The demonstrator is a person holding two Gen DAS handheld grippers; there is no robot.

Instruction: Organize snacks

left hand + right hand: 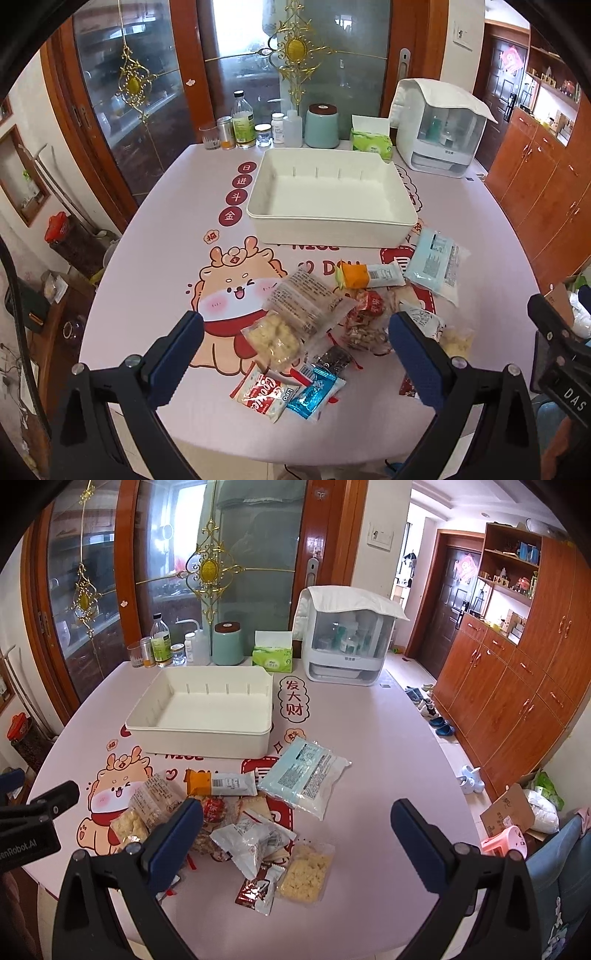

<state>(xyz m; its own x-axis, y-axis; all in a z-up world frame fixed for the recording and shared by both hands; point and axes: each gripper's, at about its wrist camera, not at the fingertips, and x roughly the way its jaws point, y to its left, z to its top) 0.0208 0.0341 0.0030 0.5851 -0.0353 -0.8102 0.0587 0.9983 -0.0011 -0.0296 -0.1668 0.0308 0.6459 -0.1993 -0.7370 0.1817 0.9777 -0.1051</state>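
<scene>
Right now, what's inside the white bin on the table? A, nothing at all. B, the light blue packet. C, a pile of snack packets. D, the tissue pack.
A: the white bin shows only its bare floor in both views, while the snack packets, including the light blue packet, lie on the table in front of it and the tissue pack stands behind it.
</scene>
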